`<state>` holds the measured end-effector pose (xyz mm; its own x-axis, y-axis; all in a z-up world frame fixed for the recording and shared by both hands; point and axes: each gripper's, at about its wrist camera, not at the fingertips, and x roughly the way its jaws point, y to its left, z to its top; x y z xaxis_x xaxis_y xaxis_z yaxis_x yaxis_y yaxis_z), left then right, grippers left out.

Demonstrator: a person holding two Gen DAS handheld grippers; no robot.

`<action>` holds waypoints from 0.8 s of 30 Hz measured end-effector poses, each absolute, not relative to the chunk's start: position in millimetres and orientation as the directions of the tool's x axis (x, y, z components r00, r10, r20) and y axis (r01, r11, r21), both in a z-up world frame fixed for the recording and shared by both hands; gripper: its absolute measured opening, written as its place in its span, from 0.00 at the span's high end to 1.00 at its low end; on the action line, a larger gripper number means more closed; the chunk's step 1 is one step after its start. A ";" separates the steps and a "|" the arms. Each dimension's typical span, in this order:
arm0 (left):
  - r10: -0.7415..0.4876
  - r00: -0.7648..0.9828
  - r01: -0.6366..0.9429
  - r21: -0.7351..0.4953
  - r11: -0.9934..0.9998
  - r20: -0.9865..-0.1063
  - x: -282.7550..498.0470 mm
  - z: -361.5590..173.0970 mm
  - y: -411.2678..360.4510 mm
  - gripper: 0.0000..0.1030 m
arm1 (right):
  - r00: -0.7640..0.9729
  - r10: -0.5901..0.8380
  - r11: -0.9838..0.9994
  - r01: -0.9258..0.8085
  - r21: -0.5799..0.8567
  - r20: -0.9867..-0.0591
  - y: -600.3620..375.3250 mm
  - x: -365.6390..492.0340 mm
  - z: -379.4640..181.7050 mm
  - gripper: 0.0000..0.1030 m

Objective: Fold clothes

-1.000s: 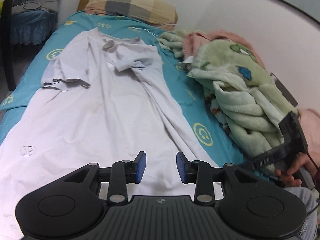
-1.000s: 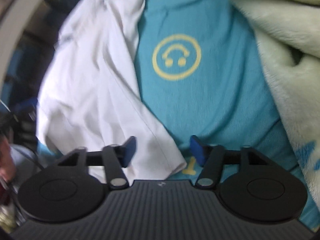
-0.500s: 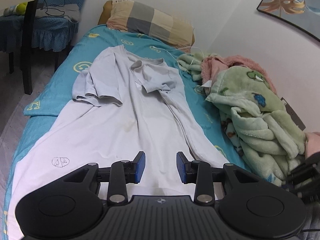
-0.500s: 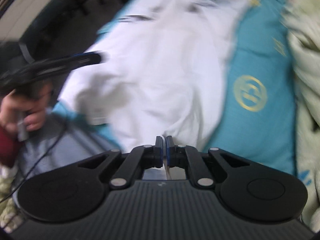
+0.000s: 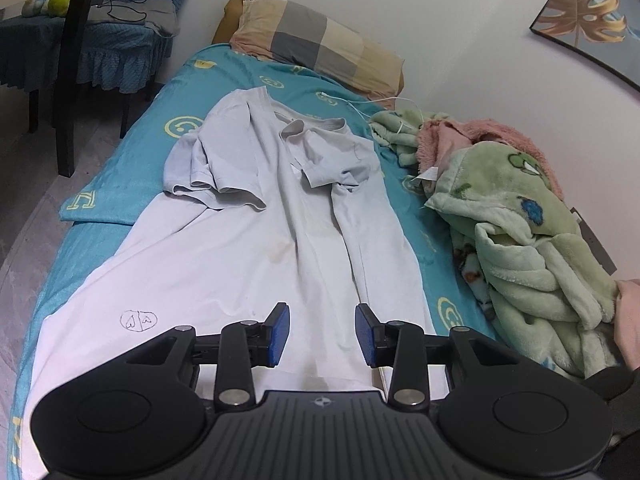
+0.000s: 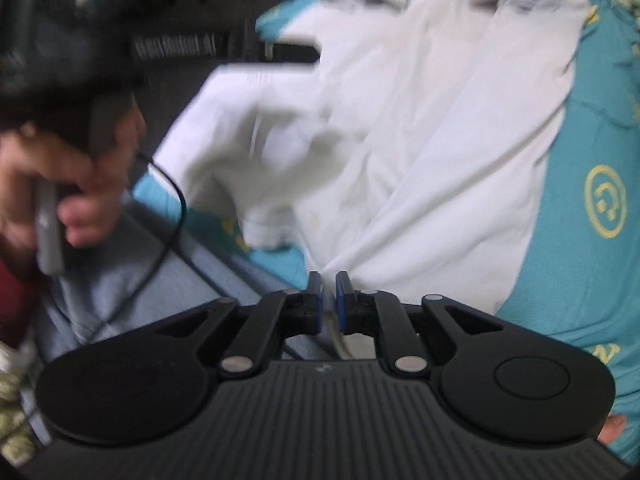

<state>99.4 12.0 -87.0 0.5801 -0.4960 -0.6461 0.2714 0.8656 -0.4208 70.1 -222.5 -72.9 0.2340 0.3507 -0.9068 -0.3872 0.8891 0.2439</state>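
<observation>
A pale grey-white T-shirt lies spread lengthwise on the teal bed sheet, collar toward the pillow, both sleeves folded inward. My left gripper is open and empty, held above the shirt's hem. In the right wrist view the shirt is blurred; my right gripper is shut on the hem of the shirt and pulls the cloth up into a taut peak. The left gripper and the hand holding it show at the upper left of that view.
A checked pillow lies at the bed's head. A heap of green and pink blankets fills the bed's right side by the wall. A dark chair and a blue-covered table stand on the floor at left. A white cable runs near the pillow.
My right gripper closed on the shirt's hem corner and lifted it, swinging left. My left gripper rose and drew back, so more of the bed shows.
</observation>
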 end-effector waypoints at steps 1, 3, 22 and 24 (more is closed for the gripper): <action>-0.491 0.583 0.269 -0.417 0.868 -0.648 99.9 -86.9 11.6 0.58 | 0.266 0.370 0.890 -0.378 0.257 -0.890 -226.9 70.2 -63.0 0.55; -0.482 0.589 0.269 -0.405 0.874 -0.649 100.0 -86.0 10.3 0.57 | 0.344 0.400 0.898 -0.335 0.286 -0.850 -236.0 75.2 -45.8 0.42; -0.330 0.733 0.243 -0.224 0.944 -0.595 89.6 -70.7 1.5 0.52 | 0.810 0.142 0.947 0.057 0.316 -0.569 -279.2 117.5 -62.0 0.42; -0.325 0.741 0.249 -0.209 0.946 -0.588 88.6 -68.9 -1.6 0.51 | 0.816 0.125 0.952 0.061 0.299 -0.565 -281.0 116.2 -62.7 0.42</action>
